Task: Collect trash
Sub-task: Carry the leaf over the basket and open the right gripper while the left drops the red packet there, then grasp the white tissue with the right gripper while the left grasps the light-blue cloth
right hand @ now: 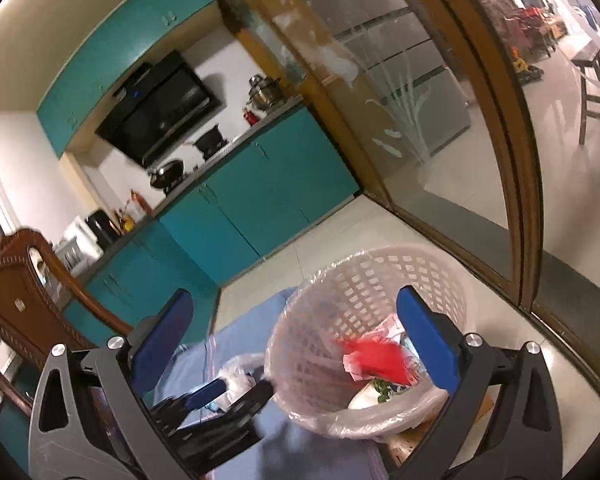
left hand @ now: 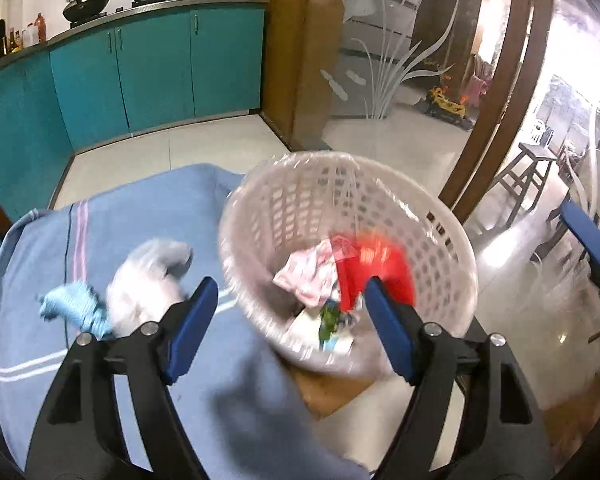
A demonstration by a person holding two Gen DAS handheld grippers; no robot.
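A white lattice basket lined with clear plastic stands at the edge of a blue striped cloth. Inside lie a red wrapper, blurred, a pink-and-white wrapper and green scraps. A crumpled white piece and a light blue scrap rest on the cloth, left of the basket. My left gripper is open in front of the basket, with nothing pinched. My right gripper is open wide above the basket's near side, holding nothing.
Teal kitchen cabinets line the far side. A glass sliding door with a wooden frame runs along the right. A carved wooden chair stands at the left, and a stool beyond the glass.
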